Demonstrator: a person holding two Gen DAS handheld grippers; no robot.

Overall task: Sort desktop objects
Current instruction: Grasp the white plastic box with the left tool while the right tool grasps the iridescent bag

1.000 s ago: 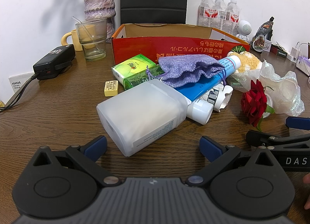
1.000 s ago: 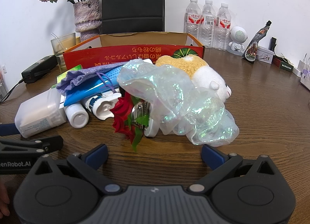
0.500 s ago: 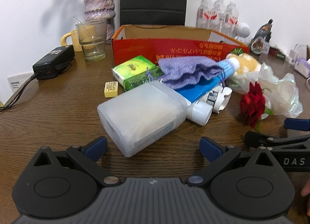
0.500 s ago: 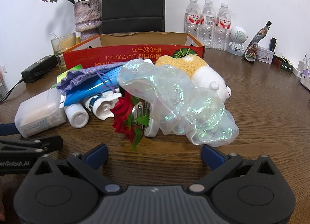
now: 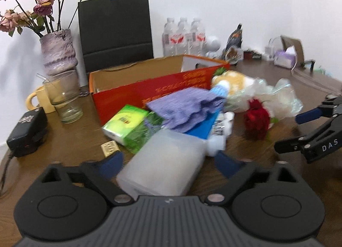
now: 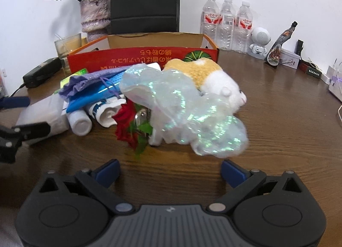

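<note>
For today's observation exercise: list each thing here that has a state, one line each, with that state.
left gripper: open, fingers either side of the frosted box
right gripper: open, holding nothing
frosted box: lying on its side, lid shut
red cardboard box: open-topped
purple pouch: draped over the blue tube
drinking glass: upright
water bottles: upright, capped

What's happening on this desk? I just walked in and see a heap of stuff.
A person holding two grippers is about to sort a pile lying in front of an open red cardboard box. The left gripper, open, is closing in on a frosted plastic container, which sits between its fingers, not yet clamped. The right gripper, also open, faces a red rose and iridescent wrap and holds nothing. The box looks empty from these angles.
</note>
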